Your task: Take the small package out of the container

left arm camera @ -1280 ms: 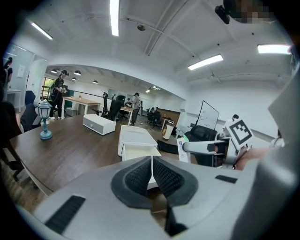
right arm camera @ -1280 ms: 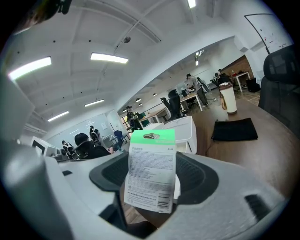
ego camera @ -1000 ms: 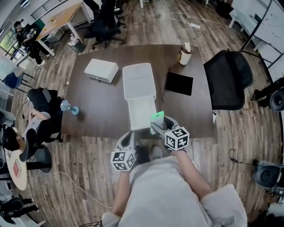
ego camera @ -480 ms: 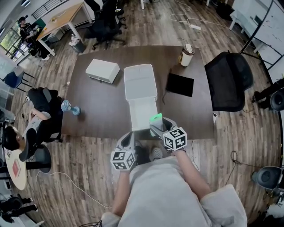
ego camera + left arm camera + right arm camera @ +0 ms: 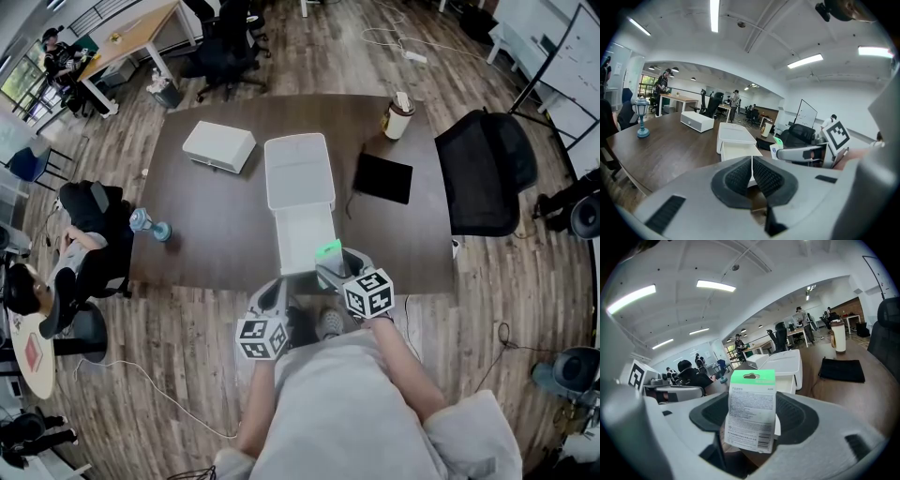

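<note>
1. Nearest the person, the left gripper point(image 5: 270, 296) is held off the near edge of the table point(image 5: 211, 234), at about 7 o'clock from the open drawer point(image 5: 305, 236). In the left gripper view its ribbed pads point(image 5: 740, 177) are seen pressed flat together, with nothing between them.
2. The right gripper point(image 5: 332, 266) is held at about 5 o'clock from the drawer, at the table's near edge. Its jaws are spread wide and clamped on the small package point(image 5: 752, 411).
3. The package is held upright, its green hang-tab on top and its printed white back turned to the right gripper's camera. In the head view it is seen just beside the drawer's near right corner, outside the container point(image 5: 298, 169).
4. The drawer is pulled out of the white container toward the person. The container body lies at 12 o'clock from it, near the table's middle.
5. A black pad point(image 5: 382, 178) lies at 3 o'clock from the container. A small blue lamp point(image 5: 145, 225) stands at 8 o'clock, near the left edge.
6. Farther off, a white box point(image 5: 218, 147) sits at 10 o'clock from the container. A lidded cup point(image 5: 397, 115) stands at 2 o'clock, near the far edge.
</note>
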The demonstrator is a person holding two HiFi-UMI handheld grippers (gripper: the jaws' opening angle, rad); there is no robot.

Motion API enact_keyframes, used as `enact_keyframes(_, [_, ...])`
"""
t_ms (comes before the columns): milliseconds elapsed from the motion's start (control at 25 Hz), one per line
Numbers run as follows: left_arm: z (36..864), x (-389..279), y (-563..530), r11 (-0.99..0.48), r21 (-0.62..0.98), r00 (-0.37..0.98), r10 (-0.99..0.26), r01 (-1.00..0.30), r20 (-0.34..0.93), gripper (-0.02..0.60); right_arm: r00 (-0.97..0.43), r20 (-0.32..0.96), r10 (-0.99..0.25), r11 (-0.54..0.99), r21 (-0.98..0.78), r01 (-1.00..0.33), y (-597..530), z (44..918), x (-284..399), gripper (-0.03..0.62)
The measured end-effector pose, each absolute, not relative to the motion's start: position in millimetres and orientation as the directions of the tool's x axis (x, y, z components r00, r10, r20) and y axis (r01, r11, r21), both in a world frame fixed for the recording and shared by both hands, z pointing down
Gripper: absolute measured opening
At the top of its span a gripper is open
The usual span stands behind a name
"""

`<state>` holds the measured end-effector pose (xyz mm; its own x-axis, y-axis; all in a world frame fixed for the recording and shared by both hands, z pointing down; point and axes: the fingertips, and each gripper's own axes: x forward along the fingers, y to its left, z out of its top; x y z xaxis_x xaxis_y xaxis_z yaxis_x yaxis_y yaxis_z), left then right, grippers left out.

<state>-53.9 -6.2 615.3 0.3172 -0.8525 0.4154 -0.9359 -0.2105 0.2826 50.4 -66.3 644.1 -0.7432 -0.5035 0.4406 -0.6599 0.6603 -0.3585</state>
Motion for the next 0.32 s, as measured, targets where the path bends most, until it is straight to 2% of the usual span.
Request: enact_keyframes(320, [613.1,-59.9,-10.1,-0.206,0.285,0.315,-0.853,-0.936,0.416,0.006,-0.731,0.459,-0.505,0.651,-0.354,-0.672,-69.8,645.5,46.5,0.313])
